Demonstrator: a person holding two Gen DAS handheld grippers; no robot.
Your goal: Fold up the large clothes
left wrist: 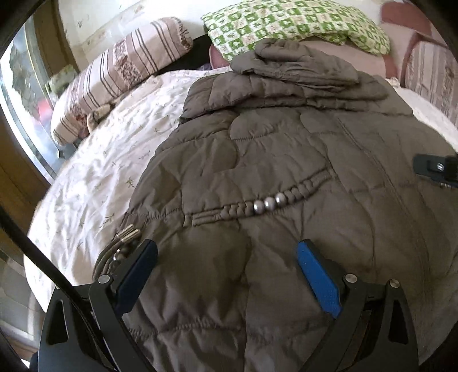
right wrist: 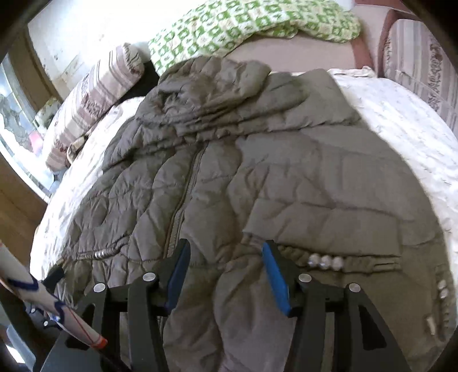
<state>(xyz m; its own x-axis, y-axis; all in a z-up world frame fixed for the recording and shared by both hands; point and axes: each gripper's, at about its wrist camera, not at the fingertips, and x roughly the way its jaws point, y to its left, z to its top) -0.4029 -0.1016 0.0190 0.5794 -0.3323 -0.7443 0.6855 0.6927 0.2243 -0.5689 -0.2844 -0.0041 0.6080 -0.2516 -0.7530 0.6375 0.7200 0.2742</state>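
A grey-brown quilted jacket (left wrist: 286, 160) lies spread on the bed, with its hood (left wrist: 294, 65) bunched at the far end. Three silver beads (left wrist: 269, 203) sit on a gathered seam. My left gripper (left wrist: 227, 246) stands wide open just above the jacket's near-left part, beside the metal cord ends (left wrist: 128, 233). My right gripper (right wrist: 226, 246) is about half open low over the jacket (right wrist: 286, 177). A ridge of fabric runs between its blue pads (right wrist: 276, 274), whose faces stay uncovered. In the left wrist view the right gripper (left wrist: 436, 168) shows at the right edge.
The white flowered bedsheet (left wrist: 100, 171) shows left of the jacket and to its right (right wrist: 400, 120). A striped pillow (left wrist: 123, 74) and a green checked pillow (left wrist: 294, 25) lie at the head. A window (left wrist: 20, 94) is at the far left.
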